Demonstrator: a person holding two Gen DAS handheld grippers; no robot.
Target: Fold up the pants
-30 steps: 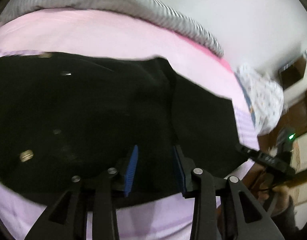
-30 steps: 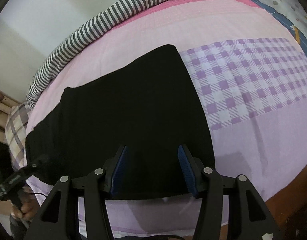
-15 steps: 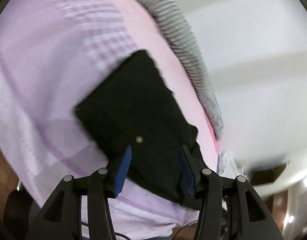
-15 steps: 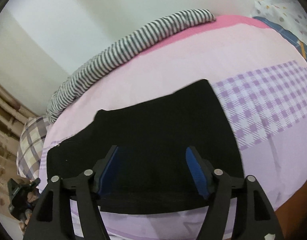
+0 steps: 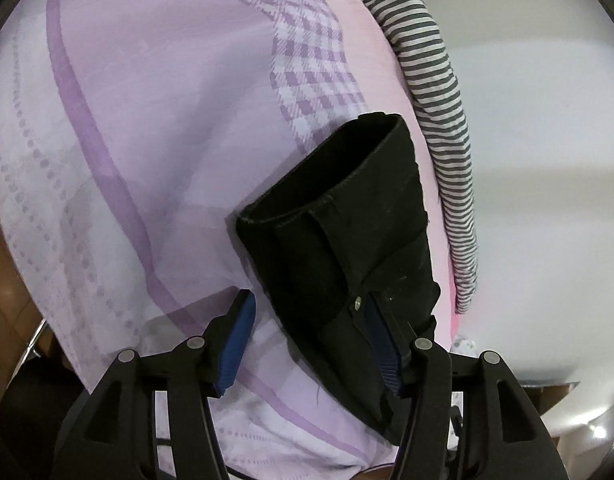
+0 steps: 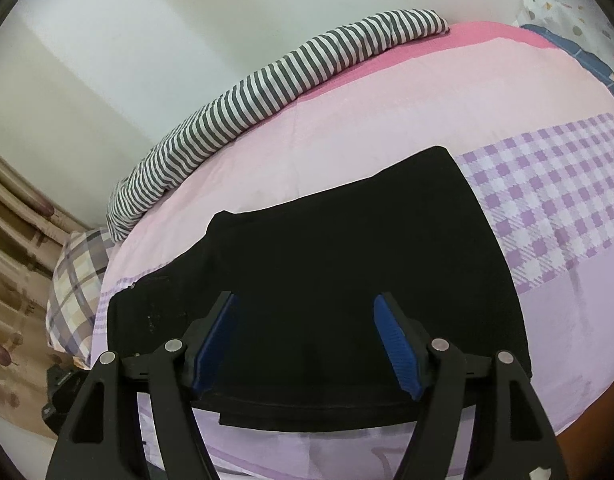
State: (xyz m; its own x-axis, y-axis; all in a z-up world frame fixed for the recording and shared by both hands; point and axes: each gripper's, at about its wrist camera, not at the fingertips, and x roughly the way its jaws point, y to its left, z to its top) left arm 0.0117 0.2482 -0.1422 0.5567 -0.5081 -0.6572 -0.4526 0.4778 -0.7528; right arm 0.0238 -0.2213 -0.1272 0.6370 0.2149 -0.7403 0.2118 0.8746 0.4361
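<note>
The black pants [image 5: 347, 232] lie folded in layers on the pink and purple bed sheet [image 5: 147, 160], and a metal rivet shows at their near end. My left gripper [image 5: 309, 338] straddles that near end with its jaws opening. Its right pad [image 5: 381, 344] is against the fabric and its left pad [image 5: 239, 340] stands clear over the sheet. In the right wrist view the pants [image 6: 327, 256] spread flat across the bed. My right gripper [image 6: 305, 346] hovers open over their near edge, gripping nothing.
A striped rolled cloth [image 6: 267, 80] runs along the far side of the bed by the wall; it also shows in the left view as the striped cloth [image 5: 439, 120]. A plaid pillow [image 6: 75, 280] lies at the left end and a patterned pillow [image 6: 567, 0] at the far right.
The left view has rolled and swung from above the spread pants to their end, and its jaws have widened. The right gripper's jaws have widened and it has drawn back slightly.
</note>
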